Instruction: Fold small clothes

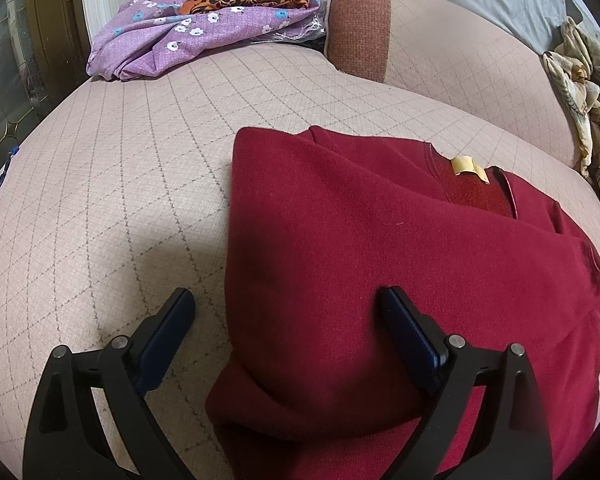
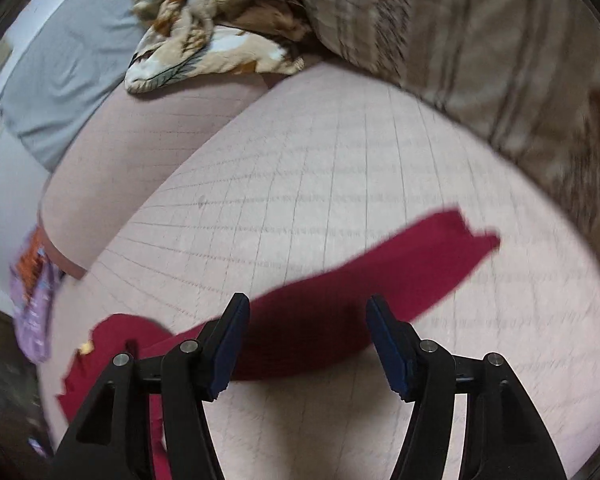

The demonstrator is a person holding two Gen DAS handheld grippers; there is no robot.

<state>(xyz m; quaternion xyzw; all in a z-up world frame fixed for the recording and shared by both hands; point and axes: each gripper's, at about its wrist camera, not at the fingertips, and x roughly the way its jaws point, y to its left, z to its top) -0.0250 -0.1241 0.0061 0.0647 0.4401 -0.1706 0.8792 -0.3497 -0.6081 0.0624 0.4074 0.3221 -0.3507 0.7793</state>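
Note:
A dark red sweater (image 1: 360, 248) lies on the pink checked sofa seat (image 1: 120, 184), its left side folded over the body, collar and yellow label (image 1: 468, 166) at the far end. My left gripper (image 1: 286, 304) is open over the sweater's near left edge, its right finger above the cloth, its left finger above the seat. In the right wrist view the sweater's sleeve (image 2: 380, 276) stretches out to the right across the seat. My right gripper (image 2: 308, 312) is open and empty just above the sleeve.
A purple flowered cloth with an orange patterned garment (image 1: 204, 20) lies at the far left of the seat. A sofa backrest (image 1: 440, 52) rises behind. A beige patterned cloth (image 2: 204, 40) and a brown striped blanket (image 2: 500, 60) lie at the right end.

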